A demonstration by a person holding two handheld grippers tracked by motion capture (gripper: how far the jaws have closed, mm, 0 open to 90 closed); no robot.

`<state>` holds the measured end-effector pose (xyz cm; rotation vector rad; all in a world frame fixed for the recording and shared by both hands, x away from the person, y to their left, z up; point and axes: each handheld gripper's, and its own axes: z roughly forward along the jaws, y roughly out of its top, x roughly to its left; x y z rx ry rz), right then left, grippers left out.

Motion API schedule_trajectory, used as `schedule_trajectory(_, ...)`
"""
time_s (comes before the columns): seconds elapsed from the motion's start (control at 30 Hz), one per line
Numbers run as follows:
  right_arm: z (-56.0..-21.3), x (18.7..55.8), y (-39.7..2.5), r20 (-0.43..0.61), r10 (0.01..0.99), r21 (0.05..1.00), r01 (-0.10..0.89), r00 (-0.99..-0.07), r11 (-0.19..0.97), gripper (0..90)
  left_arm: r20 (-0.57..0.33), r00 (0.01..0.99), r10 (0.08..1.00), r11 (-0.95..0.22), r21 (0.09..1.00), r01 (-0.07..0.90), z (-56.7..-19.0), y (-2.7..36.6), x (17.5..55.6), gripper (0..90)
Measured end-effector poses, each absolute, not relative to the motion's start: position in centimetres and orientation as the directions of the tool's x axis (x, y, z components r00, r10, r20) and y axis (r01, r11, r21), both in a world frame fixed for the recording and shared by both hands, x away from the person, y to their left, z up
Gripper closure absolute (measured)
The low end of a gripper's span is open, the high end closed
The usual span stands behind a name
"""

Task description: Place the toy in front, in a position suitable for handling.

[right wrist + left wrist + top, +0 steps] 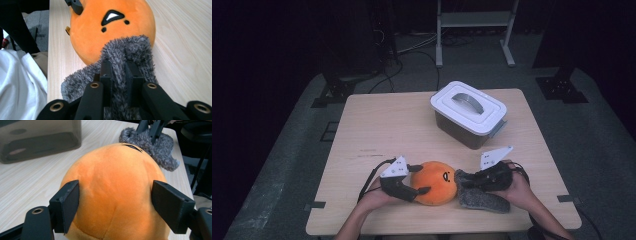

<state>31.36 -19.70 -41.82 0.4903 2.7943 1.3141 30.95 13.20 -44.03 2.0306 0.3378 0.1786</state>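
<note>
A round orange plush (438, 182) with a small face lies near the table's front edge. My left gripper (418, 179) stands open at its left end, one pad on each side of the plush (112, 192), close against its fabric. A grey fuzzy cloth (482, 197) lies right of the plush and touches it. The right gripper (468, 181) is shut on a fold of that cloth (120, 75), with the plush's face (112, 17) just beyond it.
A dark box with a white handled lid (469, 112) stands at the back right of the wooden table (377, 125). Its dark wall (37, 140) is seen beyond the plush. White fabric (17, 85) lies off the table's front edge.
</note>
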Motion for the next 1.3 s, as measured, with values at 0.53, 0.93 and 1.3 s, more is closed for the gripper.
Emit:
schedule_trajectory(0.53,-39.0,32.8,-15.3,0.085,0.198,0.792,0.187,-0.977,0.582,77.9,0.109,0.965,0.239,-0.497,0.867,0.025,-43.7,11.8,29.3,23.7)
schedule_trajectory(0.93,-41.4,32.5,-19.8,0.164,0.274,0.761,0.298,-0.948,0.576,77.9,0.123,0.963,0.239,-0.503,0.864,0.015,-43.7,11.4,29.2,23.7)
schedule_trajectory(1.3,-38.7,33.8,-16.0,0.119,0.207,0.788,0.219,-0.971,0.576,77.8,0.203,0.963,0.176,-0.540,0.838,-0.078,-43.5,10.8,28.3,23.6)
